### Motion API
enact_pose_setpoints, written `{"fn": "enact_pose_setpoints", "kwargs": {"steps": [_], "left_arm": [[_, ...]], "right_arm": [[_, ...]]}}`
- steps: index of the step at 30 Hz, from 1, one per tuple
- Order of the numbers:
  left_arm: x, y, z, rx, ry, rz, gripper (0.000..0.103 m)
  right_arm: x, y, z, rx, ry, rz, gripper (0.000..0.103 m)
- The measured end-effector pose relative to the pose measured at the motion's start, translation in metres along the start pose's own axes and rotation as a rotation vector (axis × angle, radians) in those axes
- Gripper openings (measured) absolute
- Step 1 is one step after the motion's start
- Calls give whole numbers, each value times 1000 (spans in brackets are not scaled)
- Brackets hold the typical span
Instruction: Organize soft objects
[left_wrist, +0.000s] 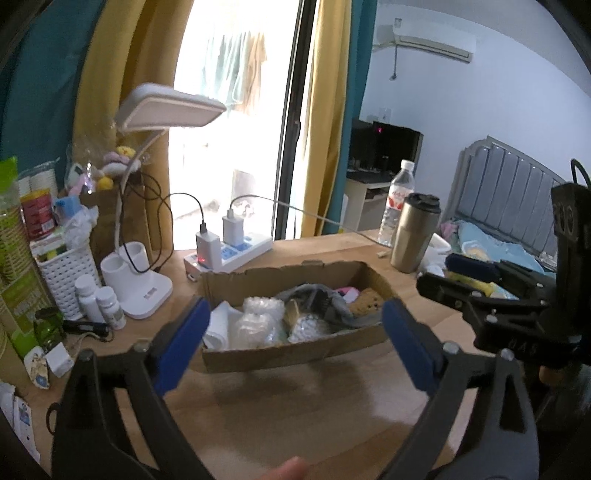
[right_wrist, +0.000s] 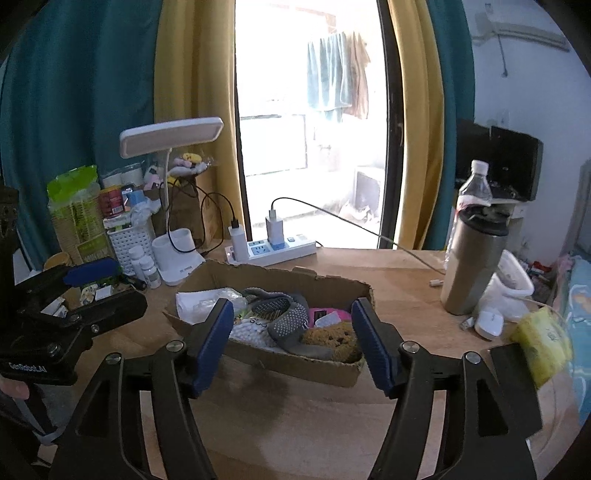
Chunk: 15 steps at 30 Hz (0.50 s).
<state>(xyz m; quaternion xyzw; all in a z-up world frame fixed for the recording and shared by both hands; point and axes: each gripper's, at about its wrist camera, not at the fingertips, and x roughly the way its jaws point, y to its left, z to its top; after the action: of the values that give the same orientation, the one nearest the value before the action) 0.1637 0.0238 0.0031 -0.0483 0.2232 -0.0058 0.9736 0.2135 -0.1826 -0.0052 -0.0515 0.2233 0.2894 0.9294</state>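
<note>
1. A shallow cardboard box sits on the wooden table, with its long near wall towards both grippers.
2. The left gripper hangs in front of the box with its blue-padded jaws spread wide. Nothing is between the pads; in its own view the box lies beyond the tips, framed in the gap between them.
3. The right gripper is likewise open and empty, its jaws parted a little less. The box lies ahead of and below its tips, apart from them.
4. Soft things fill the box: a roll of bubble wrap towards the left end, a folded white cloth beside it, a grey sock with grip dots in the middle, a brown sponge at the right end and something pink behind the sponge.
5. A white knobbly item lies against the near wall, below the grey sock.
6. Behind the box stand a white desk lamp and a power strip with two chargers plugged in.
7. To the right stand a steel tumbler and a clear water bottle.
8. A yellow packet lies near the table's right edge, beside a white mouse.
9. Each wrist view shows the other gripper off to its side, away from the box.
</note>
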Motion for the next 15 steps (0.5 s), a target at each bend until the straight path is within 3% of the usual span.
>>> {"fn": "enact_pose_setpoints", "kwargs": {"steps": [15], "left_arm": [[-72,-16,-10,21,-122,-29,99]], "right_arm": [[-75,23,-15,-31,-107,-95,81]]}}
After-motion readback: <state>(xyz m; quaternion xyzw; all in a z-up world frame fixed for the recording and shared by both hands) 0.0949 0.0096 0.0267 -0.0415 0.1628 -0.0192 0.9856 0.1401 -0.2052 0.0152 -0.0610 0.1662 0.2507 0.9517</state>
